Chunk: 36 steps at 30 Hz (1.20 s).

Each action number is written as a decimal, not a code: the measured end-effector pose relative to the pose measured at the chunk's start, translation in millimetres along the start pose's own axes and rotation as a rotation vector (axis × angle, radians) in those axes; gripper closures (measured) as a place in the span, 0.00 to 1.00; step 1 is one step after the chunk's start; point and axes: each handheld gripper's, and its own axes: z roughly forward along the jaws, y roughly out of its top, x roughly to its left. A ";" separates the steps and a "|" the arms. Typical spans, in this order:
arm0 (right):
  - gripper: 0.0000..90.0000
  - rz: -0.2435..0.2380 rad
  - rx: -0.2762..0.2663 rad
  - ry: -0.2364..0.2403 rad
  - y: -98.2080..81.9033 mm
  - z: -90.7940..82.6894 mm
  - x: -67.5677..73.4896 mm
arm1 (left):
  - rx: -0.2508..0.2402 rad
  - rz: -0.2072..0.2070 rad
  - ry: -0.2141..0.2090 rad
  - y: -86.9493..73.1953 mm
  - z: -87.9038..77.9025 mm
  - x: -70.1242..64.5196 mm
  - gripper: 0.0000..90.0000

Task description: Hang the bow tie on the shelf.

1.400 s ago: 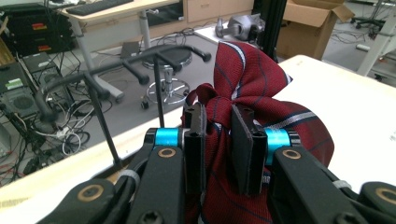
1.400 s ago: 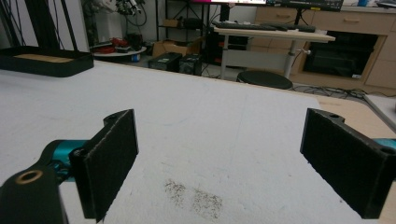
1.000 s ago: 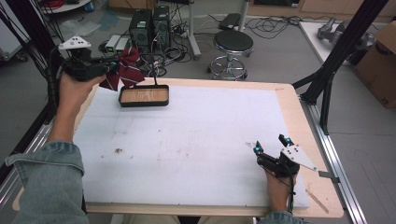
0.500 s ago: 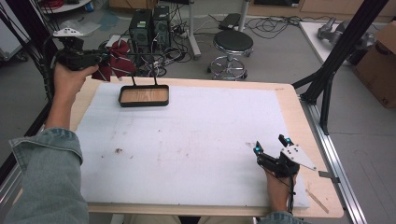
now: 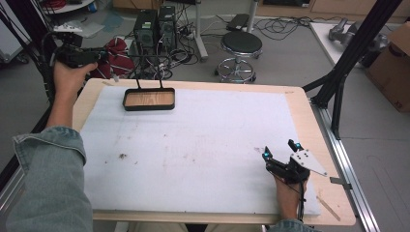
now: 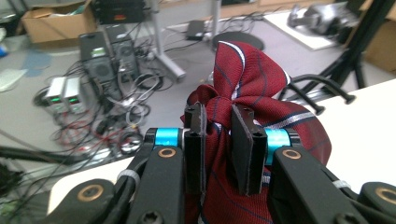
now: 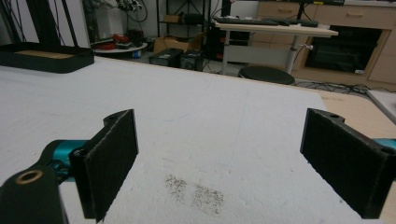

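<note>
Two hand-held grippers are in use, one at each side of the frame. At the upper left of the high view, the left hand-held gripper [image 5: 99, 57] is held up past the far left corner of the worktop [image 5: 309, 116], above the floor rather than over the white sheet [image 5: 203, 145]. Its jaws are clamped on a dark red cloth bundle [image 5: 116, 60] with thin blue and white stripes. In the left gripper view the two black jaws pinch the gathered neck of the cloth bundle [image 6: 247, 102], just below its knot, and the fabric bulges out above and below them.

Just right of that, near the far edge of the worktop in the upper left of the high view, a shallow black tray [image 5: 149, 99] with a wooden bottom sits on the white sheet. It holds nothing, and the bundle is apart from it.

Some dark specks [image 5: 122, 156] mark the sheet at lower left of centre.

At the lower right of the high view, the right hand-held gripper [image 5: 280, 151] rests low over the sheet near the worktop's near right corner. Its jaws stand wide apart with nothing between them. In the right gripper view the sheet lies bare between its pads [image 7: 112, 158], with a smudge of dark crumbs [image 7: 196, 189] on it.
</note>
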 end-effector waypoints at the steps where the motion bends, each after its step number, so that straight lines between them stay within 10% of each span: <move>1: 0.12 0.001 0.002 0.000 -0.1 0.0 0.1 | 0.010 0.004 0.004 0.8 1.7 0.3 0.84; 21: 0.12 -0.002 0.004 0.008 -0.4 0.7 -0.2 | -0.017 0.015 -0.085 16.5 15.3 -14.8 0.84; 36: 0.12 0.004 0.009 0.011 -0.4 0.7 0.2 | -0.041 0.027 -0.069 27.1 18.6 -21.2 0.84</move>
